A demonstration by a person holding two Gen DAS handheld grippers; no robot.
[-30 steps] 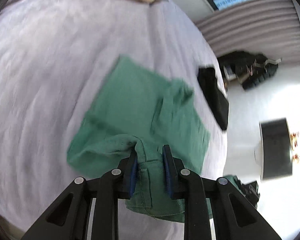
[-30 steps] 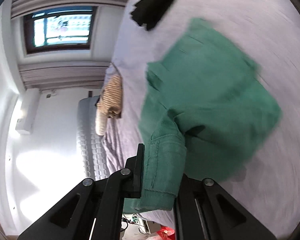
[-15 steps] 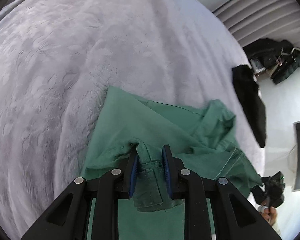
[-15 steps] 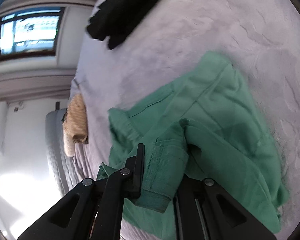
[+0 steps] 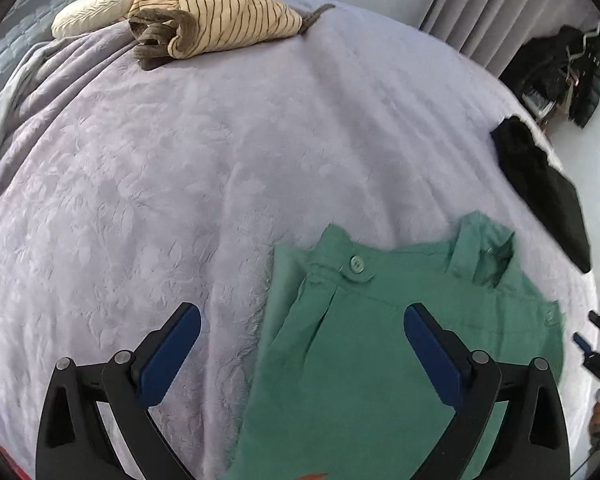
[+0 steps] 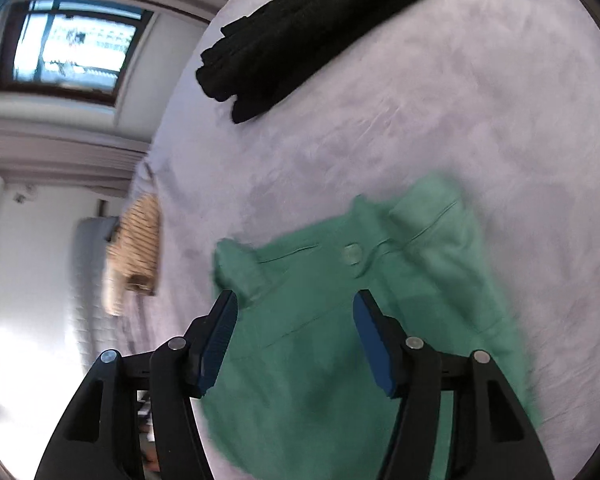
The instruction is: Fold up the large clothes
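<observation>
A green garment (image 5: pixel 384 344) with a buttoned waistband lies folded on the lilac bedspread (image 5: pixel 188 184). In the left wrist view my left gripper (image 5: pixel 302 330) hangs over its left edge, jaws opening wide, nothing pressed between the blue pads. In the right wrist view the same green garment (image 6: pixel 340 320) lies under my right gripper (image 6: pixel 294 318). Those jaws are opening too, apart from the cloth. At the right edge of the left wrist view the right gripper (image 5: pixel 592 344) shows beside the garment.
A striped tan garment (image 5: pixel 216 20) lies bunched by a pillow (image 5: pixel 88 8) at the bed's far end. A black garment (image 5: pixel 540 184) lies at the bed's right edge, also large in the right wrist view as the black garment (image 6: pixel 308 28). Dark items (image 5: pixel 568 68) pile by the curtain.
Both grippers let go of the green garment and their jaws spread apart. The garment, lifted a second ago, now lies flat on the bed, and both grippers have dropped closer to it.
</observation>
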